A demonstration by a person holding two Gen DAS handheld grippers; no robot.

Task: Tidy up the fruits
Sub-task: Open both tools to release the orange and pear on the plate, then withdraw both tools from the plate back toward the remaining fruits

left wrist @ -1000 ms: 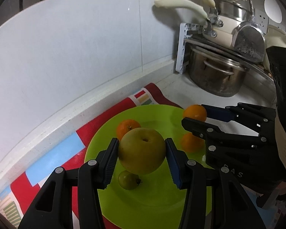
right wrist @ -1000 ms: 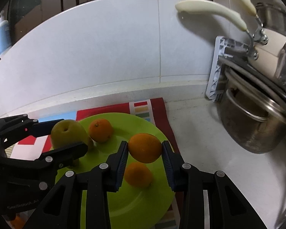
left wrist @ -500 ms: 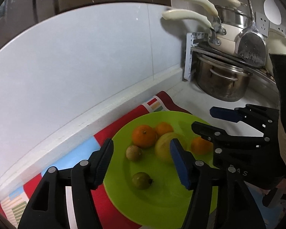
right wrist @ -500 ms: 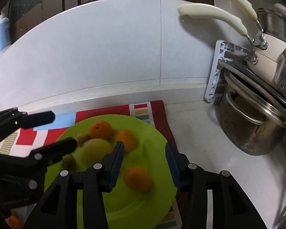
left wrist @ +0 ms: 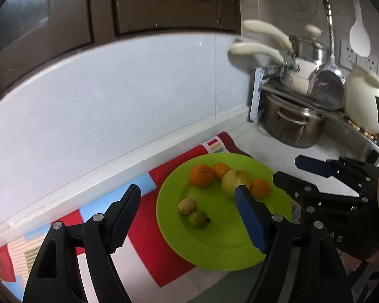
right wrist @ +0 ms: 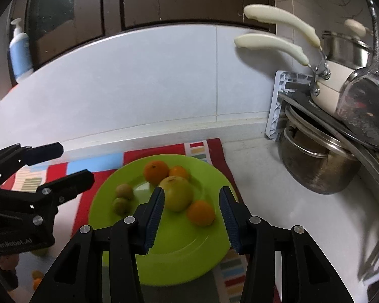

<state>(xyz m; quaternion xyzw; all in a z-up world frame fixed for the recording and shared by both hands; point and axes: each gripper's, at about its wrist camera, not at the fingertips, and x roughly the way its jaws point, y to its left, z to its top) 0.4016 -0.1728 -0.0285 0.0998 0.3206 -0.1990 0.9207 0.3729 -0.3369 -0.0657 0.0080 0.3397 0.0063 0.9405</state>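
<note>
Nearest in each view are the tools themselves. The left tool [left wrist: 187, 214] has its fingers spread wide with nothing between them, hanging above the near-left rim of the green plate [left wrist: 214, 250]. The right tool [right wrist: 190, 214] is also spread open and empty, over the plate's near half, and it shows in the left wrist view off to the right.

The plate sits on a striped red, blue and white mat [left wrist: 144, 229] on the white tabletop [right wrist: 260, 194], close to the back wall. All the plated fruit is in its far half. Closest to the tools are two small greenish fruits [left wrist: 193, 212], touching each other, on the left side. The nearer one's dark stem end points right in the left wrist view. Toward the right sits one orange [right wrist: 200, 213], just beside the big yellow-green pear [right wrist: 176, 193]. The pear looks upright with its stem dimple facing up, though its long axis is hard to call. Behind it, near the far rim, two more oranges [right wrist: 164, 171] sit side by side.

Farthest back right, a steel pot [right wrist: 318, 166] sits under a rack of pans.
</note>
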